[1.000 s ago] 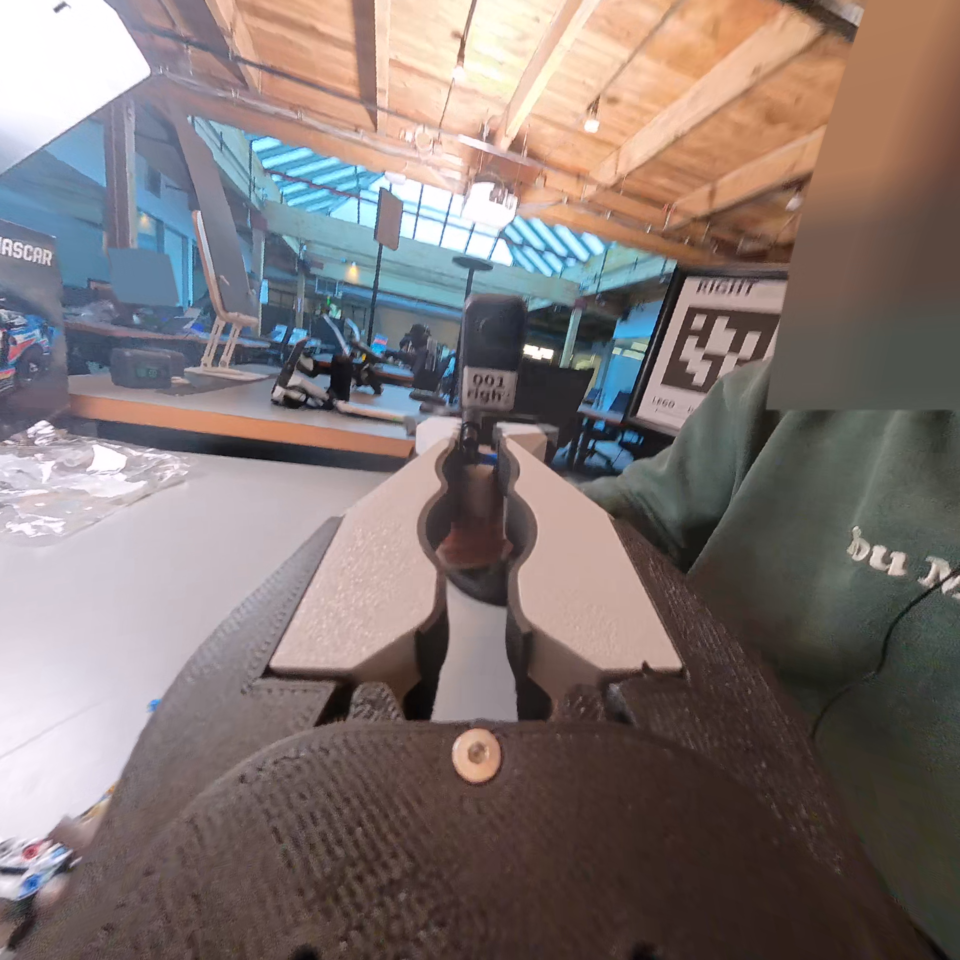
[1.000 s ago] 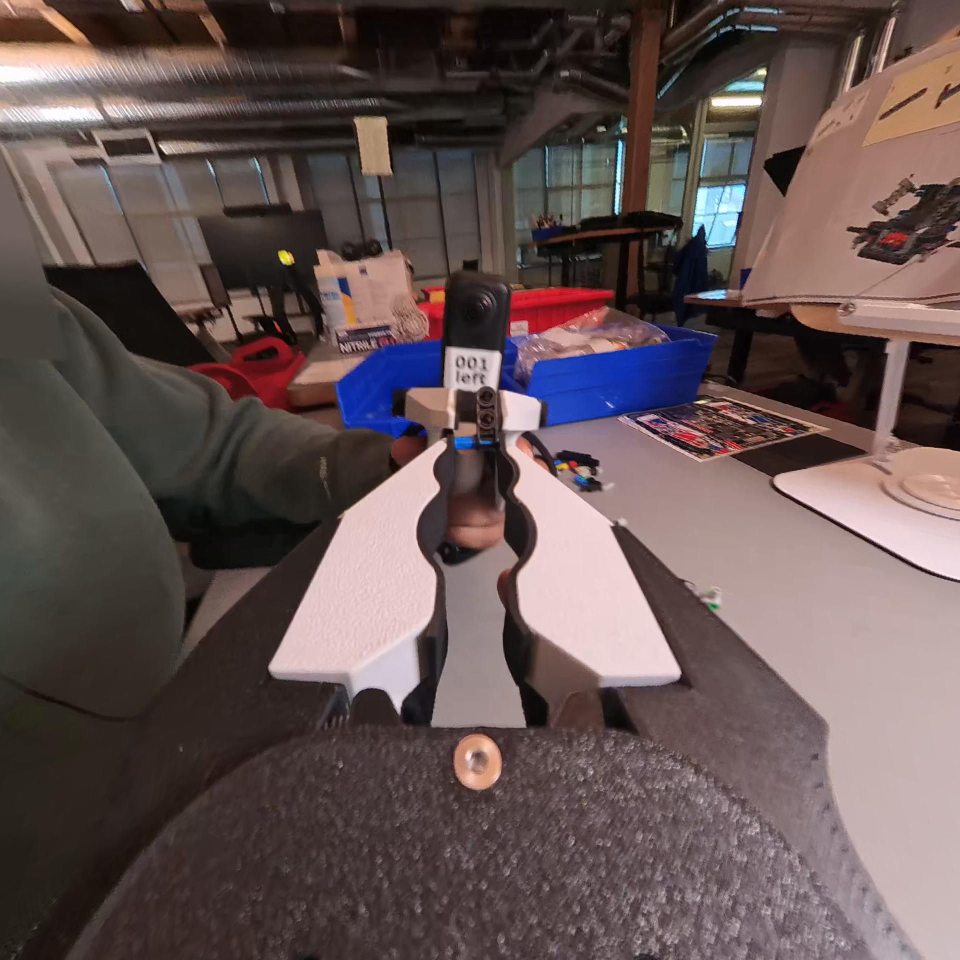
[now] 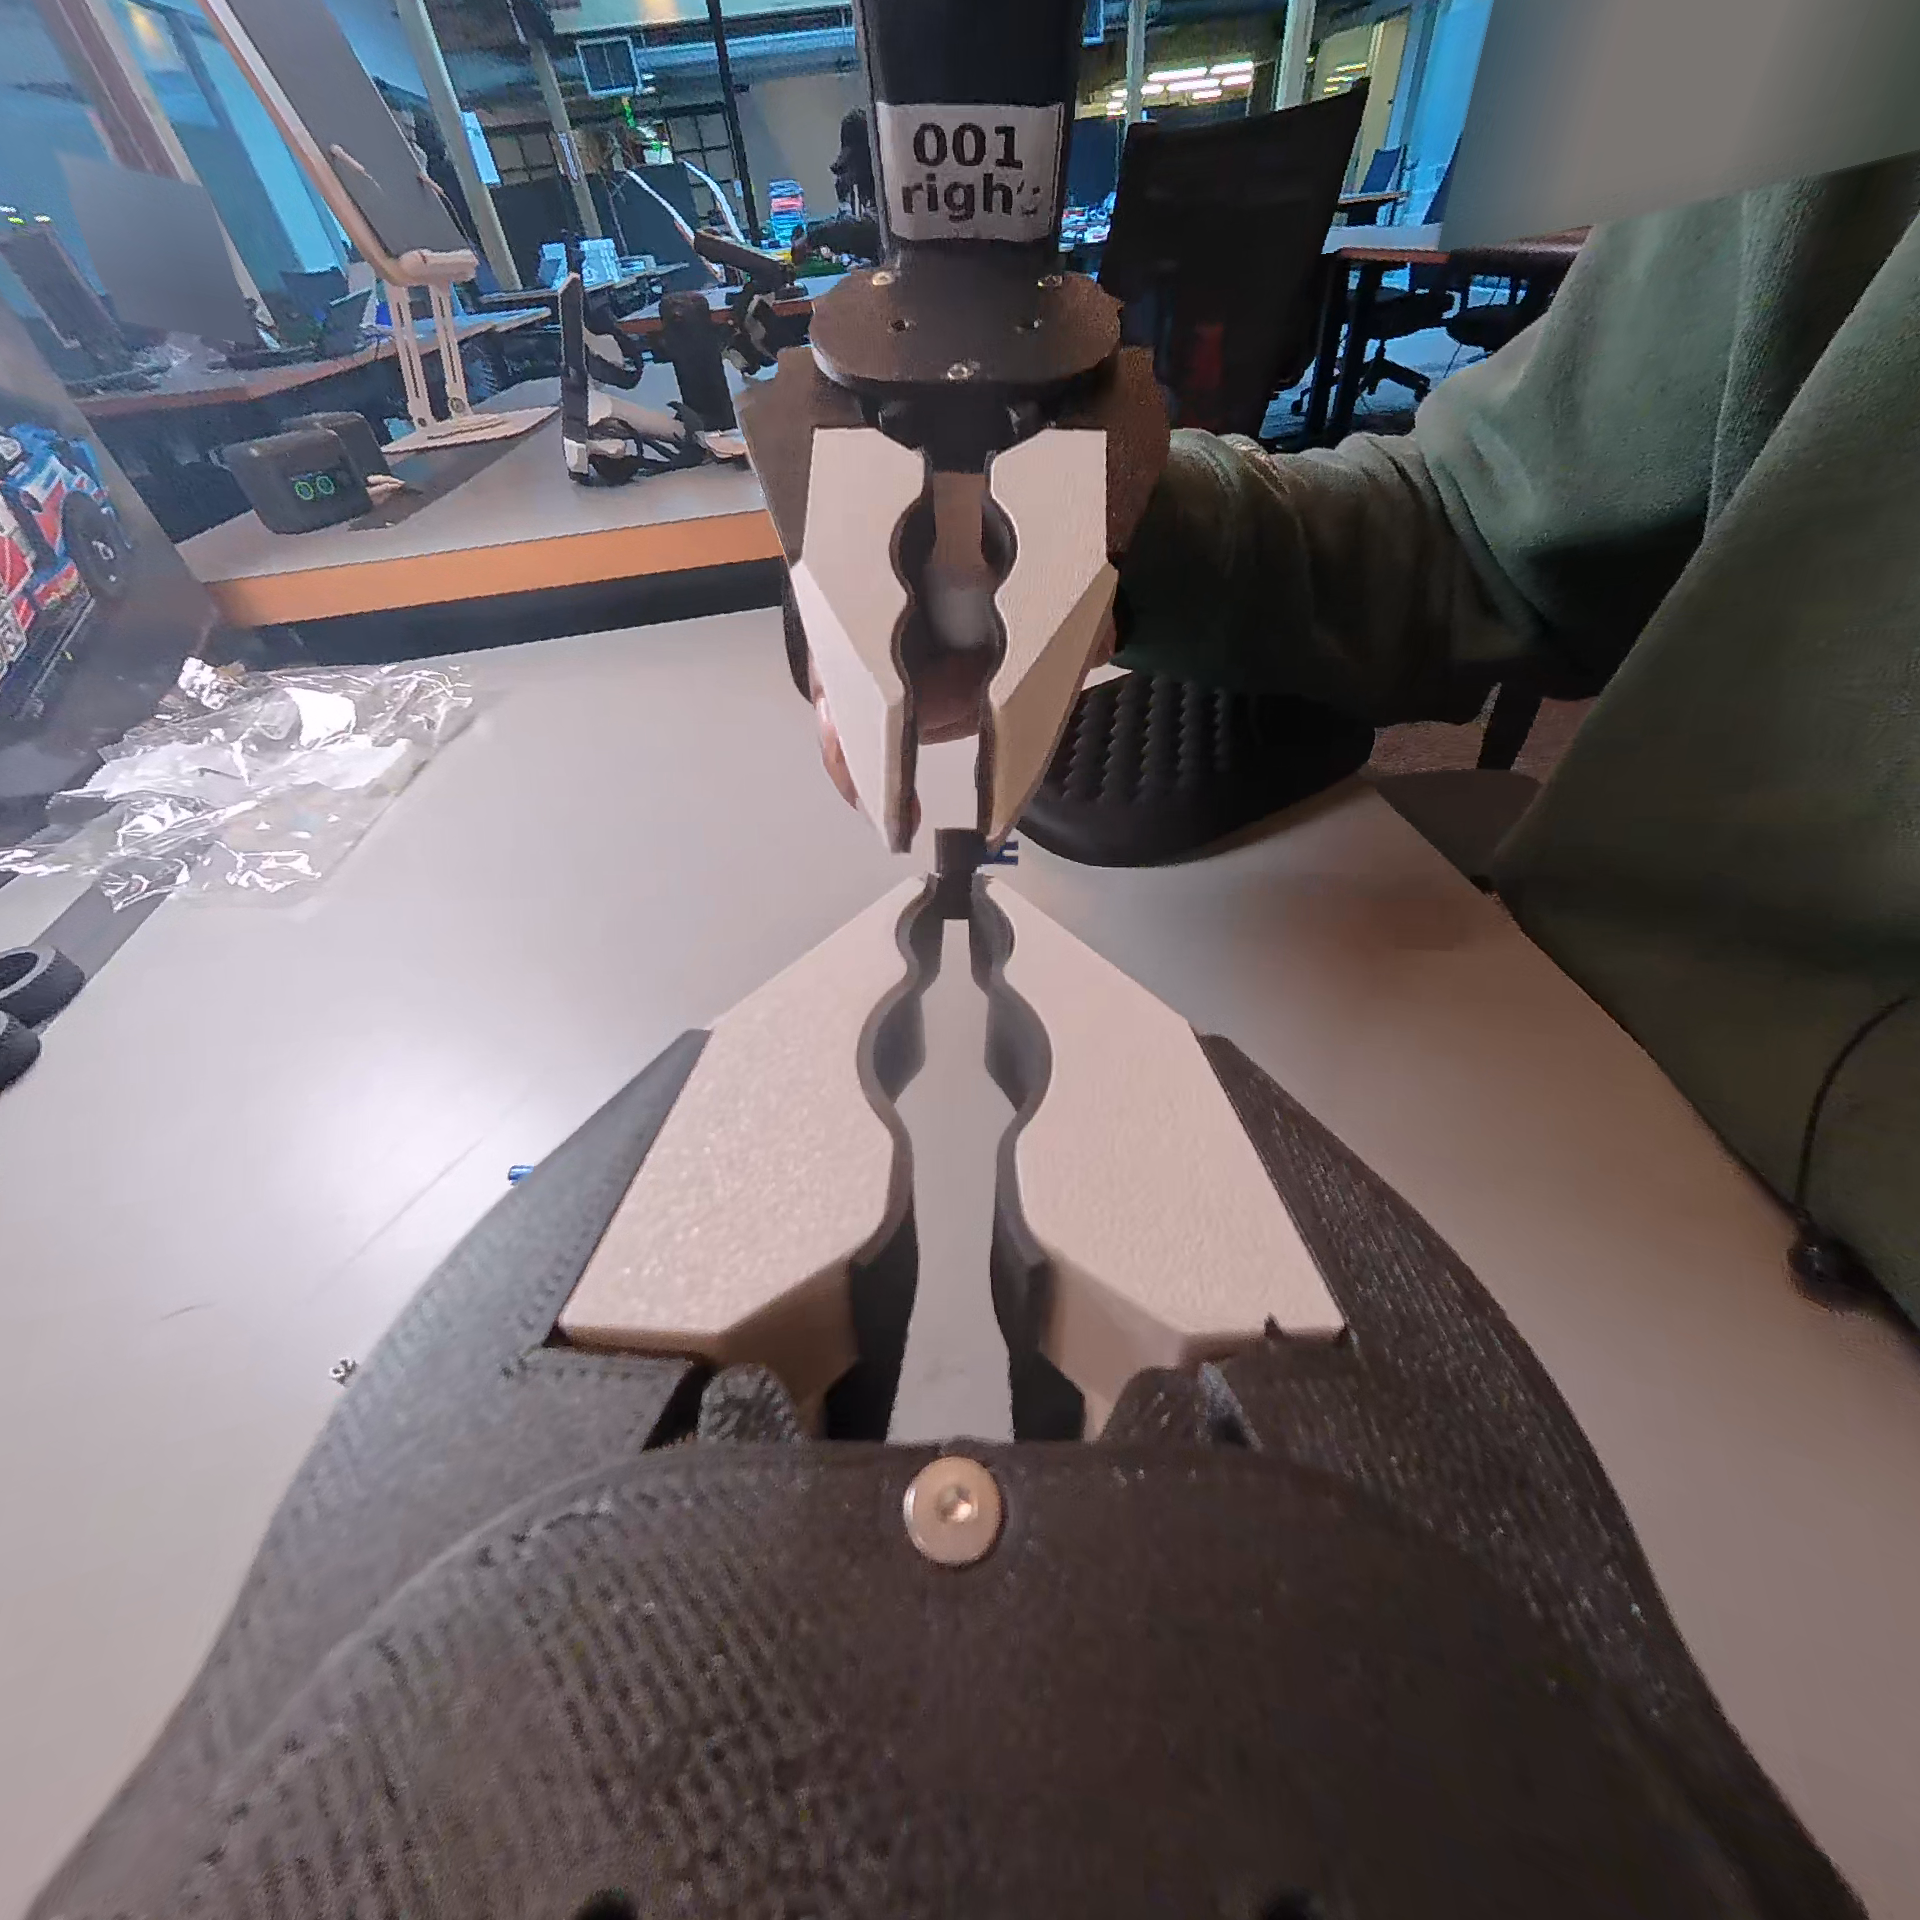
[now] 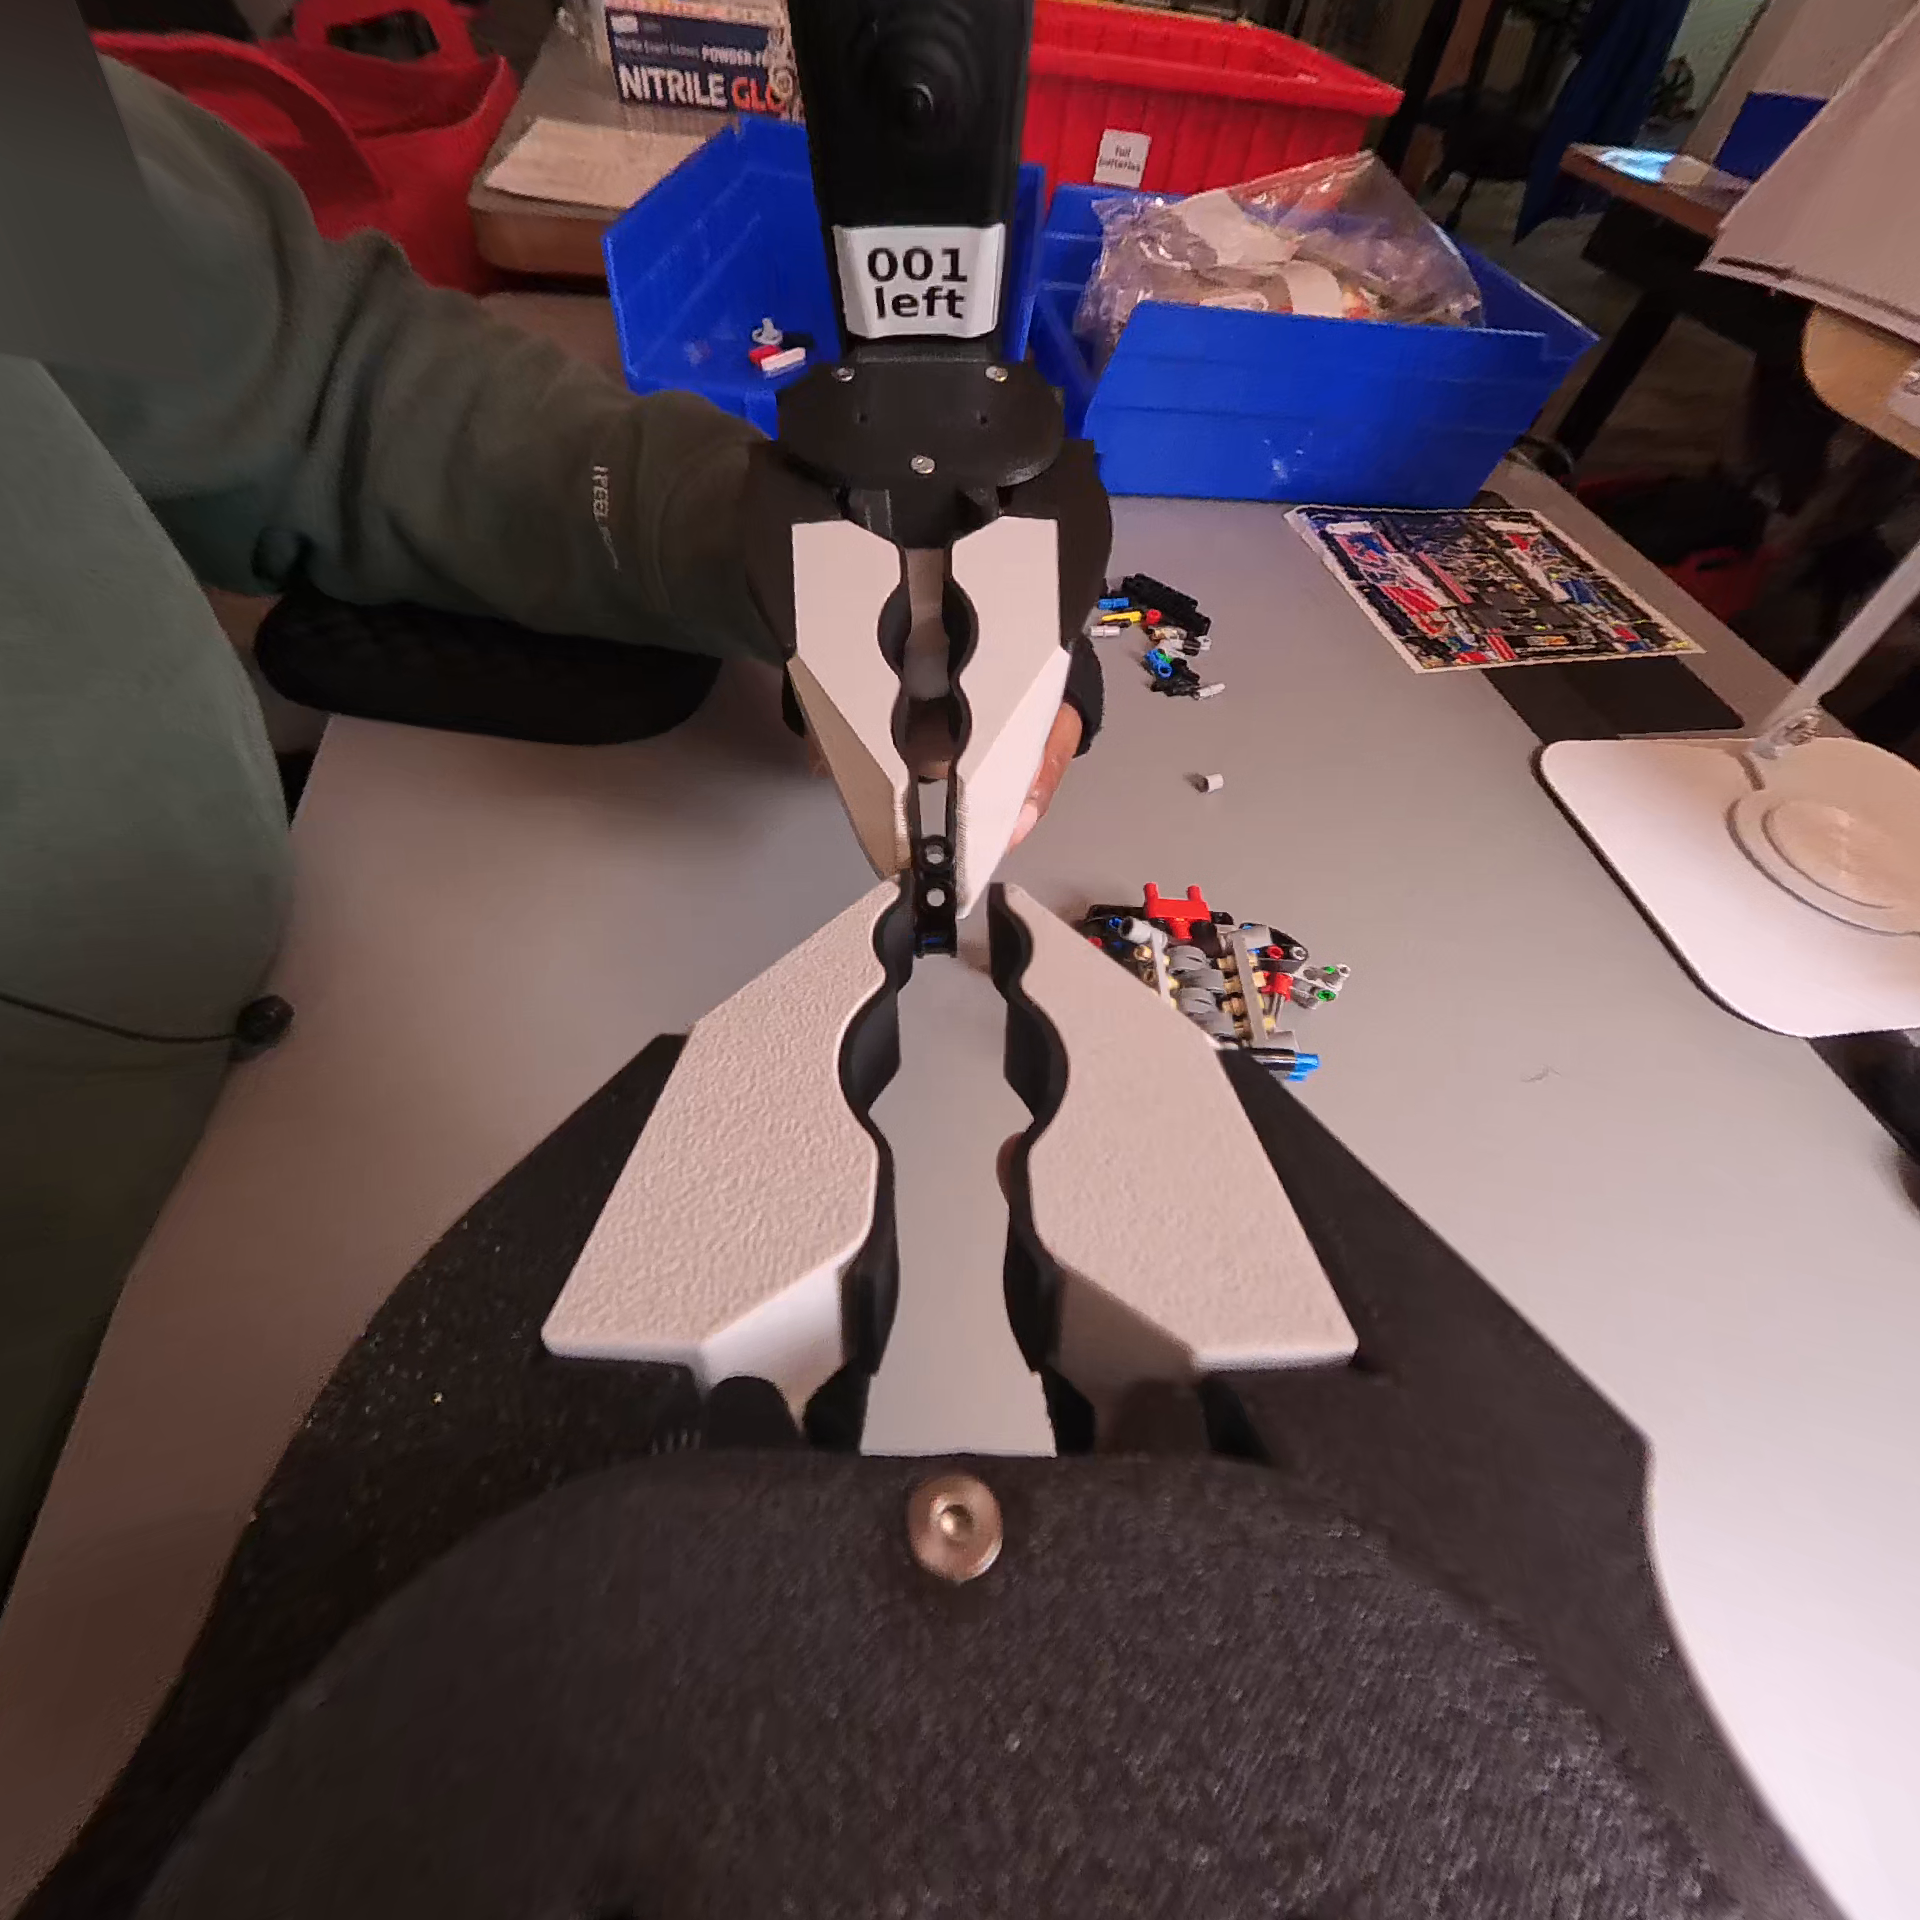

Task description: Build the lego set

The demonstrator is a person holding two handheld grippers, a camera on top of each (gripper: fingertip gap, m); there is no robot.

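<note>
Two hand-held grippers meet tip to tip above a grey tabletop [image 4: 1455, 1195]. In the left wrist view, crumpled clear plastic bags [image 3: 239, 758] lie at 10 o'clock, loose black tyres [image 3: 31, 987] at 9 o'clock; the left gripper [image 3: 954, 902] has its fingers drawn together on a thin black lego beam [image 3: 956, 873], which carries a small blue pin, and the right gripper [image 3: 948, 831] faces it from 12 o'clock. In the right wrist view, the same black lego beam [image 4: 932, 883] runs lengthwise between the left gripper's fingers, and the right gripper [image 4: 948, 914] has its tips standing apart, the beam end lying against the left fingertip [image 4: 883, 914]; whether it presses there cannot be told. At 1 o'clock a scatter of loose small pieces [image 4: 1158, 629] lies before blue bins [image 4: 1330, 395]; at 2 o'clock rests a partly built grey, black and red sub-assembly [image 4: 1216, 971]; further right lie a printed sheet [image 4: 1486, 587] and a white lamp base [image 4: 1745, 862]. Judged progress: early. One small sub-assembly exists, the beam with its pin is not yet joined to it, and tyres, loose pieces and bagged parts remain unused.
</note>
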